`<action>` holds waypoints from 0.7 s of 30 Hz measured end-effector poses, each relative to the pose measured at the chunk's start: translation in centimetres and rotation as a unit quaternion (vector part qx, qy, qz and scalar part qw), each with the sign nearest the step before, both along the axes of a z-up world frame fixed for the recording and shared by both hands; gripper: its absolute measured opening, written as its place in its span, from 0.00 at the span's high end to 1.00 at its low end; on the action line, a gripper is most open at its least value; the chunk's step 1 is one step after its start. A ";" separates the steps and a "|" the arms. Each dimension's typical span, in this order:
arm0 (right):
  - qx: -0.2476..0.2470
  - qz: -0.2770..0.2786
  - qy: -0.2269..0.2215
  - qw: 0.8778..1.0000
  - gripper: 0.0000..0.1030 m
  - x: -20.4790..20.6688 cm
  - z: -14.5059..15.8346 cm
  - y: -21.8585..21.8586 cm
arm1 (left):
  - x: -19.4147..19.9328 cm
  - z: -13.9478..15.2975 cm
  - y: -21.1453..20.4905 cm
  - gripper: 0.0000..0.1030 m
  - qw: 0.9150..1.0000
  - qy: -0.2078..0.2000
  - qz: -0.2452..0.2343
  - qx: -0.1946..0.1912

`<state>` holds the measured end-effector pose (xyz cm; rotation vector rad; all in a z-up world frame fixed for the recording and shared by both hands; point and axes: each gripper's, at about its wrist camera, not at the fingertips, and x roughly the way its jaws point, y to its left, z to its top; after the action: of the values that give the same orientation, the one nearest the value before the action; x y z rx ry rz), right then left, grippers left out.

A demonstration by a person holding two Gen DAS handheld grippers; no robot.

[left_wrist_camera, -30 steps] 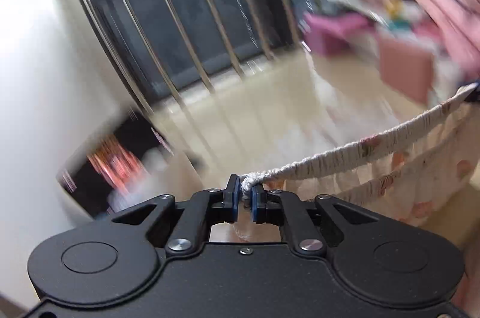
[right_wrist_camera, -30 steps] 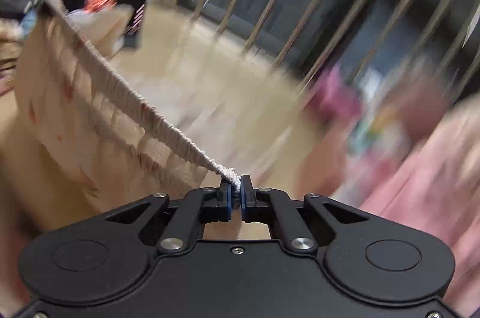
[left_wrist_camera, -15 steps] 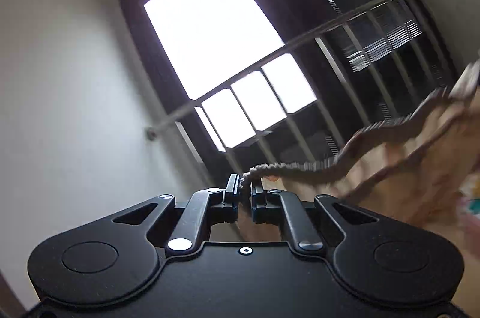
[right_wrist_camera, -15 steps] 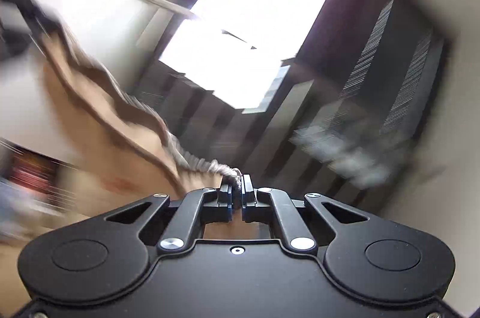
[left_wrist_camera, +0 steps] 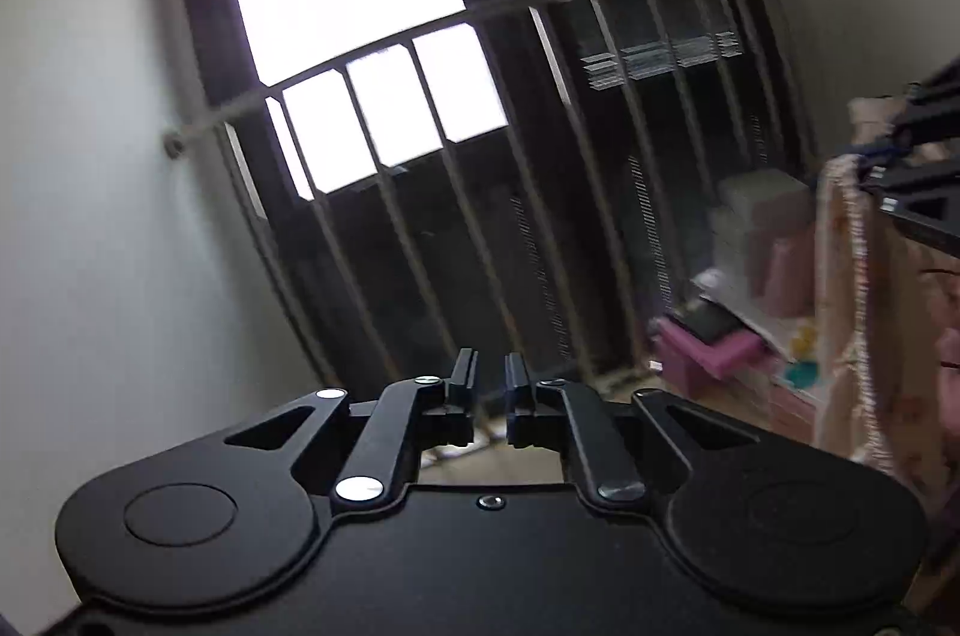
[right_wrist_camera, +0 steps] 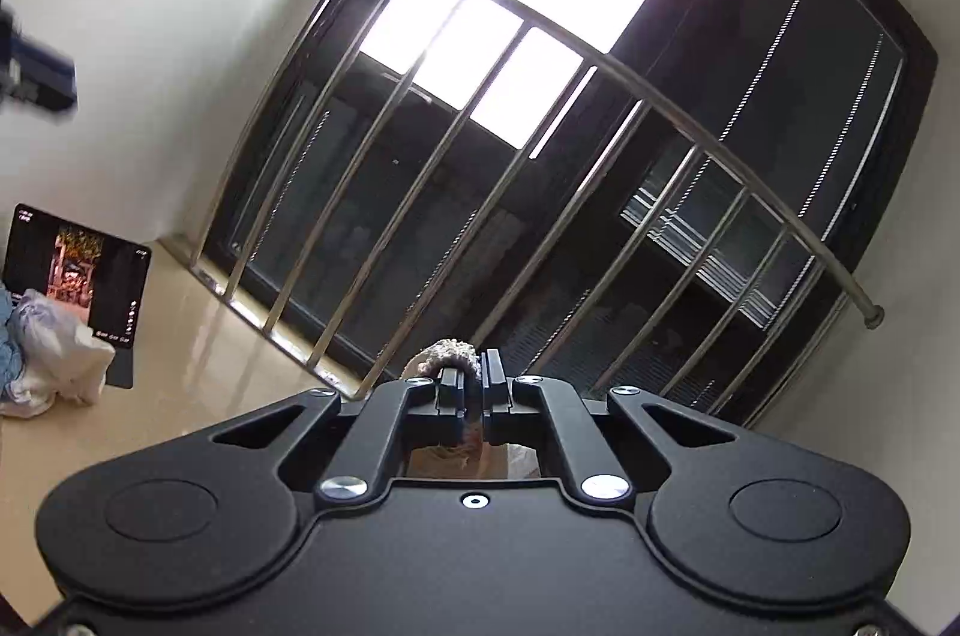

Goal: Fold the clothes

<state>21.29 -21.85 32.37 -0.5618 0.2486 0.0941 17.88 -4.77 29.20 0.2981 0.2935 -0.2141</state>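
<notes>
Against the barred window, the left tool points forward with its jaws apart and nothing between them; they have just been opening, and the elastic waistband they held half a second ago has left them. The right tool stays clamped on the gathered waistband, a bunched loop of which shows just above its fingertips in the right wrist view. In the left wrist view the same right tool appears at the far right edge, raised, with the pale printed garment hanging straight down from it. Held by one corner only, the cloth drapes lengthwise under its own weight, which would let it fall straight before a fold. Judged from this, the freed left tool is likely to take a new hold lower on the hanging cloth, though that step is not yet begun. Beyond the garment lie blurred pink boxes on the floor. At the left of the right wrist view stand a lit tablet screen and a pile of white and blue cloth on the pale floor.
</notes>
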 end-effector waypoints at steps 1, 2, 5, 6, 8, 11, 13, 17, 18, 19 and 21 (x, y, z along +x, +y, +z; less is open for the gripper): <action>0.002 0.006 0.005 1.000 0.96 0.2 -0.4 0.6 | 0.3 -2.1 0.0 0.60 0.998 0.037 -0.034 -0.042; 0.005 0.009 0.007 1.000 0.96 0.0 -0.6 1.0 | 0.5 -4.2 0.0 0.53 0.991 0.073 -0.068 -0.085; 0.020 0.014 0.011 1.000 0.96 0.2 -0.5 1.8 | 1.0 -10.0 -0.6 0.48 0.959 0.156 -0.133 -0.194; 0.023 0.014 0.010 1.000 0.96 0.2 -0.3 2.1 | 1.0 -11.2 -0.8 0.48 0.949 0.169 -0.150 -0.222; 0.027 0.012 0.011 1.000 0.96 0.4 0.0 2.7 | 1.0 -13.0 -1.3 0.48 0.928 0.178 -0.173 -0.278; 0.030 0.007 0.010 0.999 0.96 1.1 0.3 3.7 | 1.2 -12.5 -1.5 0.45 0.916 0.142 -0.181 -0.329; 0.034 0.007 0.006 0.999 0.96 1.5 0.4 4.2 | 1.0 -11.8 -1.5 0.39 0.918 0.109 -0.170 -0.341; 0.046 0.029 0.004 0.998 0.96 1.4 0.4 5.3 | 1.0 -10.5 -1.2 0.36 0.934 0.045 -0.124 -0.332; 0.049 0.038 0.005 0.998 0.96 1.3 0.2 5.5 | 1.0 -10.3 -0.9 0.35 0.938 0.032 -0.113 -0.326; 0.051 0.048 0.009 0.997 0.96 1.2 0.0 5.7 | 1.1 -10.1 -0.6 0.35 0.941 0.020 -0.104 -0.321; 0.061 0.071 0.023 0.995 0.96 1.0 -0.4 5.9 | 1.4 -9.7 0.3 0.35 0.945 -0.002 -0.091 -0.314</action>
<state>22.25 -15.90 31.98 -0.4558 0.2457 0.2586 19.23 -4.50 19.55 -0.3091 0.1793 -0.4759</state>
